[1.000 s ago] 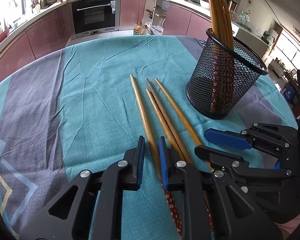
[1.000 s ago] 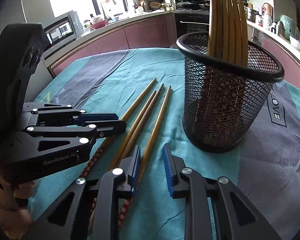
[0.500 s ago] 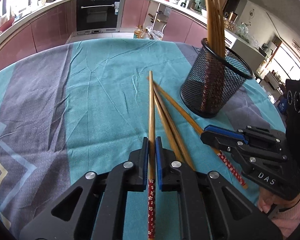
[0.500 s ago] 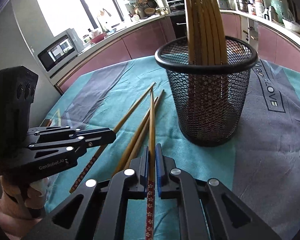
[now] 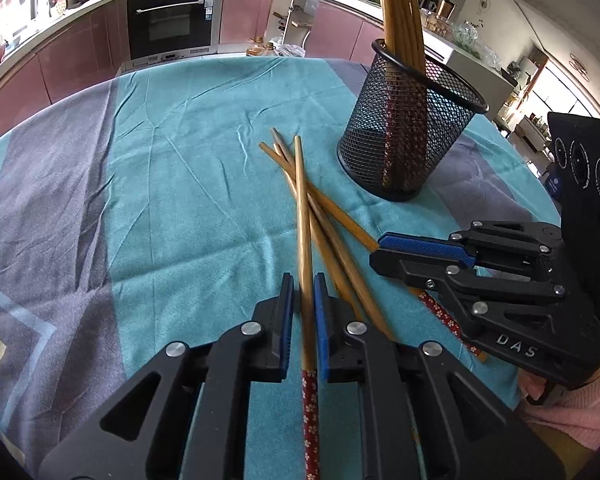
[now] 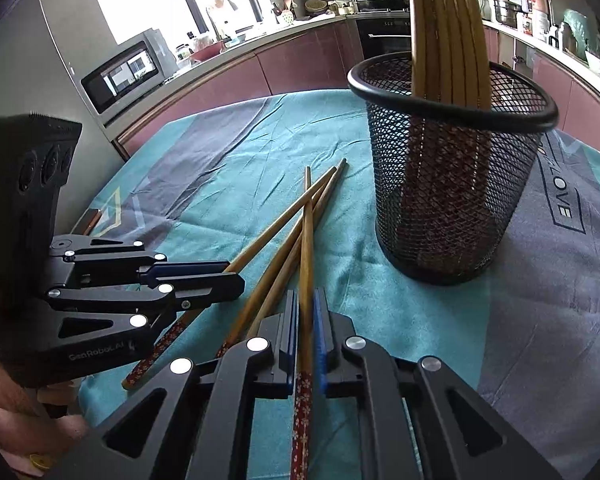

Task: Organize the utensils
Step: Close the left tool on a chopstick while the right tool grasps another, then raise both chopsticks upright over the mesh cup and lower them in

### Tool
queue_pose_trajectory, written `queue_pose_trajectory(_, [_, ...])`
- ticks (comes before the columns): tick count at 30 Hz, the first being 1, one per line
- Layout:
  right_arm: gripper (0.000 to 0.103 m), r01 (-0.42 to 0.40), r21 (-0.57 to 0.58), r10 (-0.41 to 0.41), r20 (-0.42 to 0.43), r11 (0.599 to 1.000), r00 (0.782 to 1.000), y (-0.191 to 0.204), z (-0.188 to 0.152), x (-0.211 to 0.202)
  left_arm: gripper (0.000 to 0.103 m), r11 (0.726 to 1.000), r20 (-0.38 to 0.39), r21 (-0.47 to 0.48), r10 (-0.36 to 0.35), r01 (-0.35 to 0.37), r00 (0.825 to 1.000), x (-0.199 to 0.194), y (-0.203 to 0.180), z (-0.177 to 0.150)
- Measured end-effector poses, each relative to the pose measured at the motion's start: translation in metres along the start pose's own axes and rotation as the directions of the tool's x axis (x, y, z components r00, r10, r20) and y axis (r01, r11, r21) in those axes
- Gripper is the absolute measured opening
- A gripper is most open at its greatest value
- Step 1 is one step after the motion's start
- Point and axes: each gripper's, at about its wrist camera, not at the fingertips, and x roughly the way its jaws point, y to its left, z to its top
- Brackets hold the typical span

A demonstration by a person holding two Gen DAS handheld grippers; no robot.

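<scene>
The left gripper (image 5: 302, 286) pinches one chopstick (image 5: 302, 216) between nearly closed blue pads, two chopsticks (image 6: 288, 248) lie crossed on the teal cloth (image 5: 188, 184), the right gripper (image 6: 306, 302) clamps another chopstick (image 6: 307, 240), beside the mesh holder (image 6: 452, 208) of chopsticks

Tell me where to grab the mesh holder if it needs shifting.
Probably pinch the mesh holder at its near rim from above, one finger inside: the wall is thin, and its chopsticks lean toward the far side, leaving that edge free.
</scene>
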Motion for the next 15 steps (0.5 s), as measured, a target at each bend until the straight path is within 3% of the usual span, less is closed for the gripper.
queue_pose_trajectory(1, [0.009,0.003,-0.002,-0.003,-0.003,1.000,1.000,0.000,0.001,0.002,0.016,1.000,-0.003,0.007,-0.007,0.007,1.000,0.001,0.001,0.002])
queue_pose_trajectory(6, [0.009,0.011,-0.014,-0.011,-0.005,1.000,1.000,0.001,0.010,0.010,0.017,1.000,-0.012,0.008,-0.027,0.027,1.000,0.008,0.005,0.015])
queue_pose_trajectory(9, [0.006,0.008,-0.013,-0.008,-0.004,1.000,1.000,0.000,0.011,0.010,0.014,1.000,-0.012,0.008,-0.017,0.017,1.000,0.011,0.005,0.020])
queue_pose_trajectory(10, [0.006,0.007,-0.013,-0.007,-0.003,1.000,1.000,0.000,0.010,0.009,0.008,1.000,-0.012,0.004,-0.014,0.014,1.000,0.011,0.005,0.021])
queue_pose_trajectory(15, [0.006,-0.004,-0.012,0.004,0.027,1.000,1.000,-0.002,0.010,-0.004,0.007,1.000,0.017,-0.005,-0.020,0.020,1.000,-0.001,0.002,0.020])
